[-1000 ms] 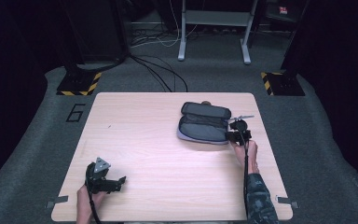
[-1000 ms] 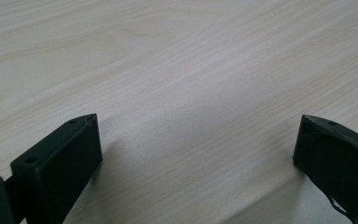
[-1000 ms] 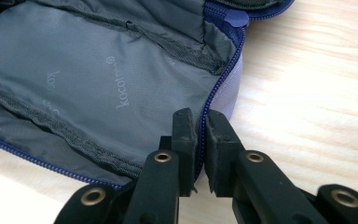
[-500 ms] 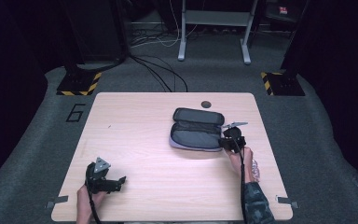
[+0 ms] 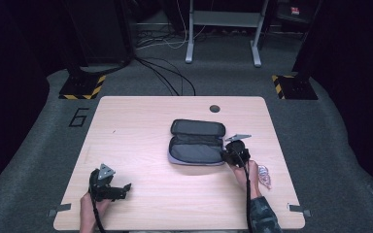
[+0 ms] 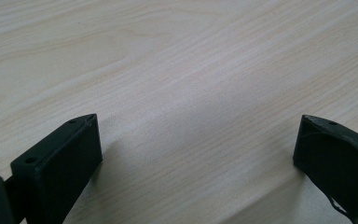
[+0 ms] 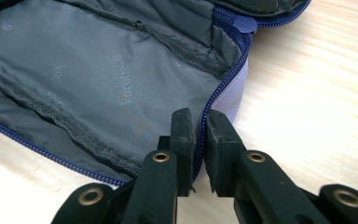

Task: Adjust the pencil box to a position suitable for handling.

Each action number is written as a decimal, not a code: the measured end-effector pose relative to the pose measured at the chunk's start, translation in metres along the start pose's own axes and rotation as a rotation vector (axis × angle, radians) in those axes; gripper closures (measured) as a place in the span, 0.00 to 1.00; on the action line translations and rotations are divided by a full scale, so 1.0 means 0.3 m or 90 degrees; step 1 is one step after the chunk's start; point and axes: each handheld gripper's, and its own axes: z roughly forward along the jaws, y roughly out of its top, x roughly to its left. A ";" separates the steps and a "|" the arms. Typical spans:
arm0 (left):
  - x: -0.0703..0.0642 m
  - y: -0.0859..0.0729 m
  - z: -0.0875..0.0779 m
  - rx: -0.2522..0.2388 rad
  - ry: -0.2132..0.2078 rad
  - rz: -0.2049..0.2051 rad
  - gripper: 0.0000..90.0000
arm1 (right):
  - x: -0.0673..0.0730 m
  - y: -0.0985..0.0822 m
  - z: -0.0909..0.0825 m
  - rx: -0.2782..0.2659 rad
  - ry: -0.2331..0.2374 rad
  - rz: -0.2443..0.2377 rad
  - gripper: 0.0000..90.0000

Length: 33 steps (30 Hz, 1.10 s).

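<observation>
A dark pouch (image 5: 196,141) lies unzipped and spread open on the wooden table (image 5: 136,131), a little right of centre. Its grey lining (image 7: 98,79) and blue zipper (image 7: 223,79) face up. My right gripper (image 5: 229,155) sits at the pouch's right end. In the right gripper view, this gripper (image 7: 200,122) is shut on the pouch's zipper edge, one jaw inside the lining and one outside. My left gripper (image 5: 122,187) rests near the table's front left, far from the pouch. It (image 6: 196,135) stands open over bare wood with nothing between its jaws.
A small patterned object (image 5: 263,175) lies on the table just right of the right hand. A dark round hole (image 5: 214,108) marks the table's far edge. Stands, cables and hazard-striped feet (image 5: 80,92) sit on the floor beyond the table.
The right gripper has dragged the pouch left and toward the person, uncovering the round hole at the far edge. The left gripper has stayed put.
</observation>
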 end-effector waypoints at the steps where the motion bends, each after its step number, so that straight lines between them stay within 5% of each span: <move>1: 0.000 0.000 0.000 0.000 0.000 0.000 0.01 | 0.000 0.000 0.000 0.000 0.000 0.000 0.91; 16: 0.002 0.001 -0.001 0.004 -0.004 0.001 0.01 | 0.089 -0.053 -0.031 -0.010 0.029 -0.020 0.90; 33: 0.002 0.001 -0.001 0.005 -0.005 0.001 0.01 | 0.121 -0.101 -0.060 -0.023 0.046 -0.019 0.88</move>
